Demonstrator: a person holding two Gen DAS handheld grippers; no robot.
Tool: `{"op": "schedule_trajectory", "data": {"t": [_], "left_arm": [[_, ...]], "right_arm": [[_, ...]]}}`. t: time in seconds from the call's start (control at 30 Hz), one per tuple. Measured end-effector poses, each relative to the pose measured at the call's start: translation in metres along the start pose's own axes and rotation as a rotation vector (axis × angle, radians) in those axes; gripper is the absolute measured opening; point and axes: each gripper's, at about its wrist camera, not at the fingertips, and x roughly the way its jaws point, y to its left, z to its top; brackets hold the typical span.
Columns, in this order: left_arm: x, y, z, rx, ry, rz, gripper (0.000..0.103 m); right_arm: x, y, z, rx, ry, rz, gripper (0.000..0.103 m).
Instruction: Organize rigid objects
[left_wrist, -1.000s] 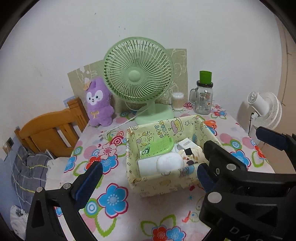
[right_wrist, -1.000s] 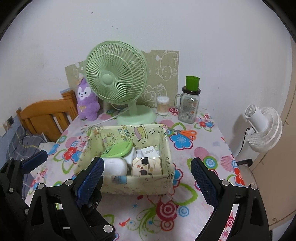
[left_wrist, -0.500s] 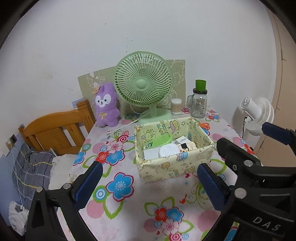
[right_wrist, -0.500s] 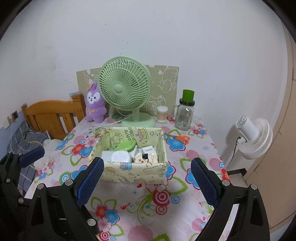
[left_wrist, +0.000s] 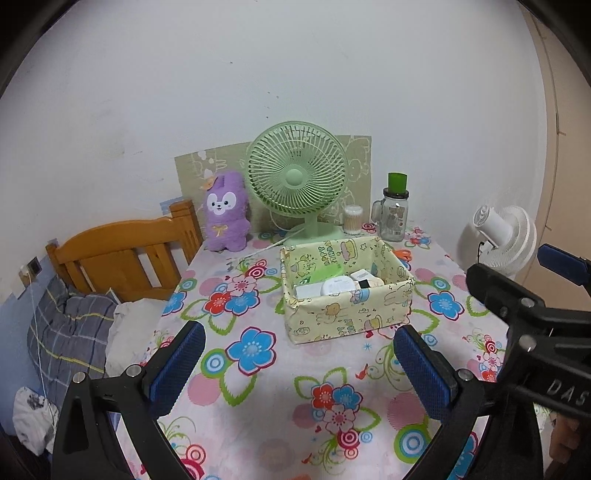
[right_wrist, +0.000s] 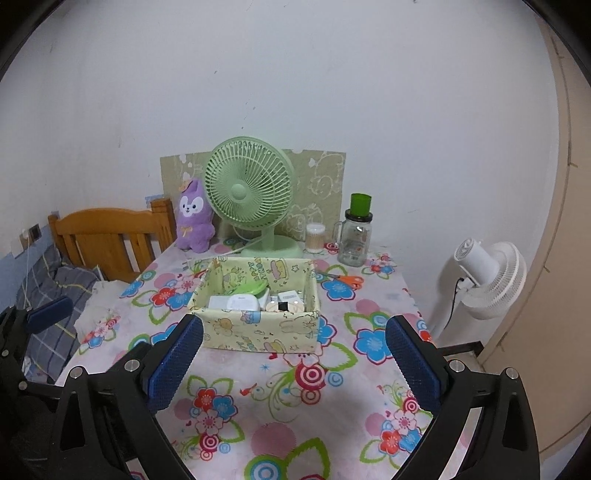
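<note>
A pale yellow cartoon-print fabric basket (left_wrist: 347, 314) (right_wrist: 258, 332) stands mid-table on the floral cloth. Inside lie a flat green item (right_wrist: 251, 287), a white round case (right_wrist: 242, 303), a white charger block (right_wrist: 289, 296) and a patterned round compact (right_wrist: 293, 307). Orange-handled scissors (right_wrist: 345, 279) lie on the cloth to the right of the basket. My left gripper (left_wrist: 297, 332) is open and empty, hanging short of the basket's front. Beside it, my right gripper (right_wrist: 294, 325) has its jaws opening wide with nothing between them.
At the back stand a green desk fan (left_wrist: 295, 181), a purple plush (left_wrist: 225, 214), a cotton-swab tub (left_wrist: 353, 219) and a green-lidded glass jar (left_wrist: 395, 218). A wooden headboard (left_wrist: 125, 254) and bedding lie left; a white floor fan (left_wrist: 502, 236) stands right.
Both grippers have drawn back and slightly up from the basket, which now looks smaller and farther off. More of the near tablecloth shows. Nothing was picked up.
</note>
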Motion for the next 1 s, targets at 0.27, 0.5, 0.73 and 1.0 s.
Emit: {"op": "schedule_trajectory", "data": {"t": [0.27,0.5,0.73,1.0], "left_arm": [[-0.015,0.009,-0.004,-0.027,-0.019,0.015,0.103],[-0.019,0.012,-0.008,-0.049,-0.005,0.002,0.103],[-0.025,0.011,-0.009,-0.050,-0.015,0.014,0.103],[-0.032,0.017,-0.011,-0.066,-0.029,0.020,0.103]], "right_arm": [[-0.011,-0.007,-0.008,0.037,0.006,-0.012,0.101],[-0.019,-0.007,-0.011,0.038,0.000,-0.023,0.102],[-0.024,-0.004,-0.012,0.048,-0.005,-0.005,0.102],[-0.030,-0.005,-0.013,0.046,-0.021,-0.020,0.103]]}}
